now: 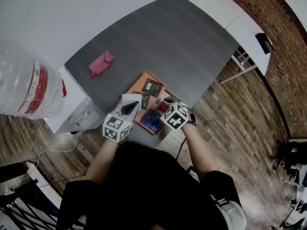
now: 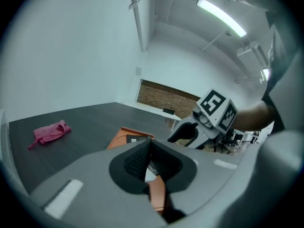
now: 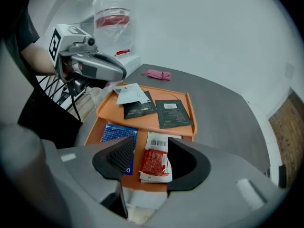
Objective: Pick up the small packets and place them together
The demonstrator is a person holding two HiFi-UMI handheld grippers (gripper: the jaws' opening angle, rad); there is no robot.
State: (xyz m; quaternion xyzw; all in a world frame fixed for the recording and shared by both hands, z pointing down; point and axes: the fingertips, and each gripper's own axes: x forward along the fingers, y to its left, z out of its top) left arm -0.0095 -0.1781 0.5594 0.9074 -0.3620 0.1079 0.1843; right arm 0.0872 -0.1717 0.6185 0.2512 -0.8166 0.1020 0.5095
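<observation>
- The right tongs (image 3: 151, 146) are released, jaws well apart, pointing steeply down over a red packet (image 3: 154, 163) that lies flat between them on the orange tray (image 3: 107, 113).
- The left tongs (image 2: 150, 144) are clenched, tips meeting, and hang above the tray's far left part, over a white packet (image 3: 129, 94).
- A blue packet (image 3: 111, 133) lies just left of the red one.
- Farther along the tray lie two black packets (image 3: 173, 113); the white one overlaps the left of them.
- The tray sits at the near edge of the dark worktop (image 3: 223, 113).
- A pink cloth (image 3: 158, 74) lies well apart, beyond the tray.
</observation>
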